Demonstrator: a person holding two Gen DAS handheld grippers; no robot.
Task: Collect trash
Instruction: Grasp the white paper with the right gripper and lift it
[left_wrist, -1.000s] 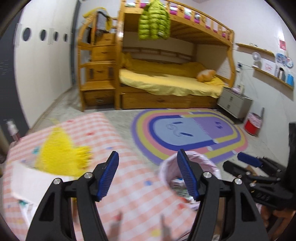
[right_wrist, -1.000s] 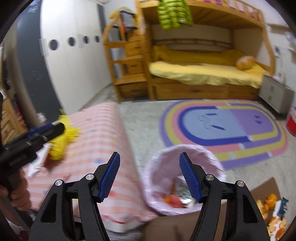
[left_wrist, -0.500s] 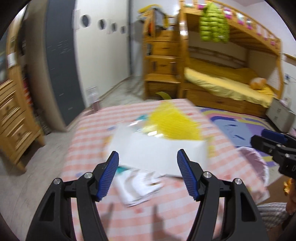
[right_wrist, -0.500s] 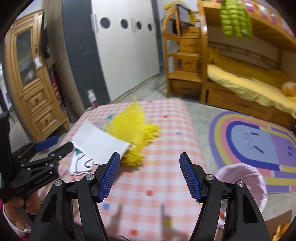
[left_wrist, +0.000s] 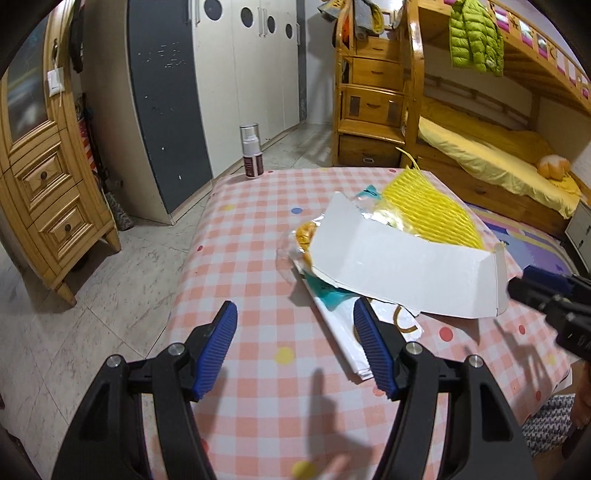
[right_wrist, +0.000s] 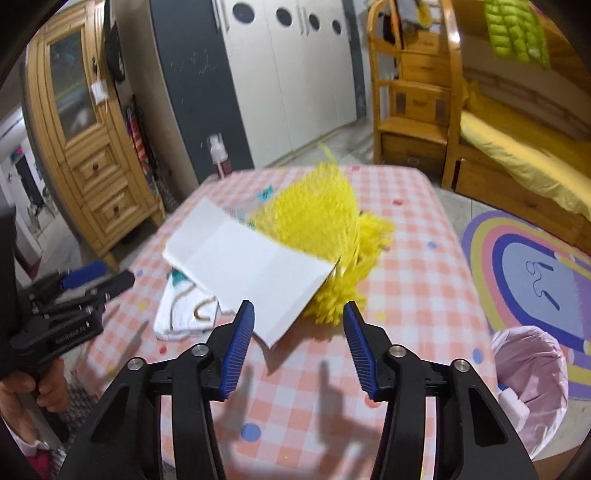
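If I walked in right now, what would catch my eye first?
Probably the bright yellow net bag in the middle of the pink checked table, half under a flattened white cardboard box. Next, the lime green jacket hanging from the wooden bunk bed behind, and the pink-lined bin beside the table.

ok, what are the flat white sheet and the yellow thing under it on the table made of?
Flat white folded sheet: looks like thin matte cardboard, with crisp creases and a raw cut edge. Yellow net-like bundle: probably plastic or foam mesh, ribbed and frayed at one end; the blur leaves it open.
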